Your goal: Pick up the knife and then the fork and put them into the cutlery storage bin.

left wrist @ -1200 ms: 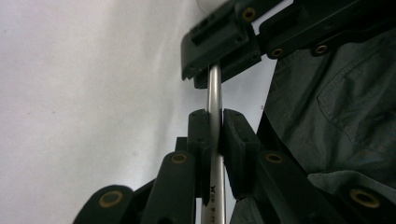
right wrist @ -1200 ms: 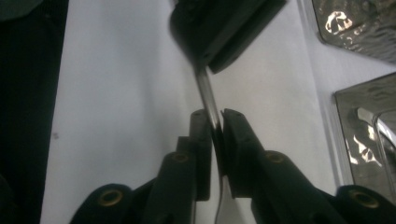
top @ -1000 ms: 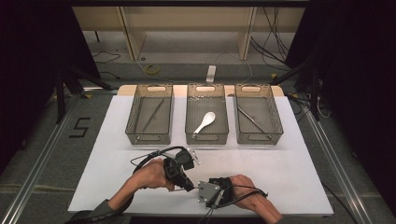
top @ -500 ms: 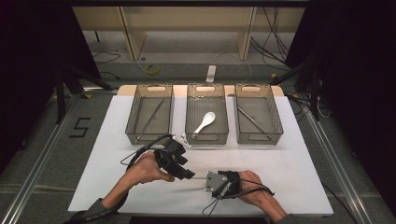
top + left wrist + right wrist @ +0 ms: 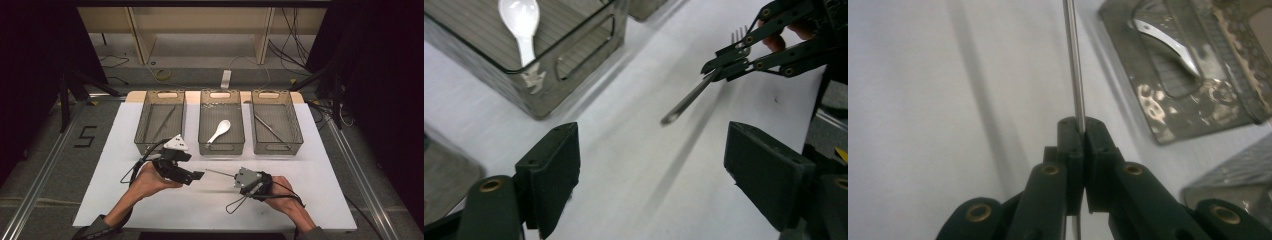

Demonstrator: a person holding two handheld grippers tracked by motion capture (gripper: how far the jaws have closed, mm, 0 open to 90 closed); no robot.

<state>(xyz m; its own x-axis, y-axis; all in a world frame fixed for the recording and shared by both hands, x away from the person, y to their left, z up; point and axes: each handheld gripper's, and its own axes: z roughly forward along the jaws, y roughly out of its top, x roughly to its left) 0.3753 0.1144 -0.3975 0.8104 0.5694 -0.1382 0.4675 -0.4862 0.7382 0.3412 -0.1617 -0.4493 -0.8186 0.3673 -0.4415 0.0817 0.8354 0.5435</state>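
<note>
Fork (image 5: 220, 173): clamped in right gripper (image 5: 1081, 131), handle pointing at 9 o'clock toward left gripper (image 5: 197, 176), above white table (image 5: 310, 165).
Left gripper: jaws just opened wide, nothing between.
Look: slim, silvery metal.

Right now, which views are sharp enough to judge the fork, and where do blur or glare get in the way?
High view: even light, fork thin but clear. Left gripper view: fork handle smeared, its shadow soft on the table. Right gripper view: right gripper sharp, bin behind blurred with bright glare spots.
</note>
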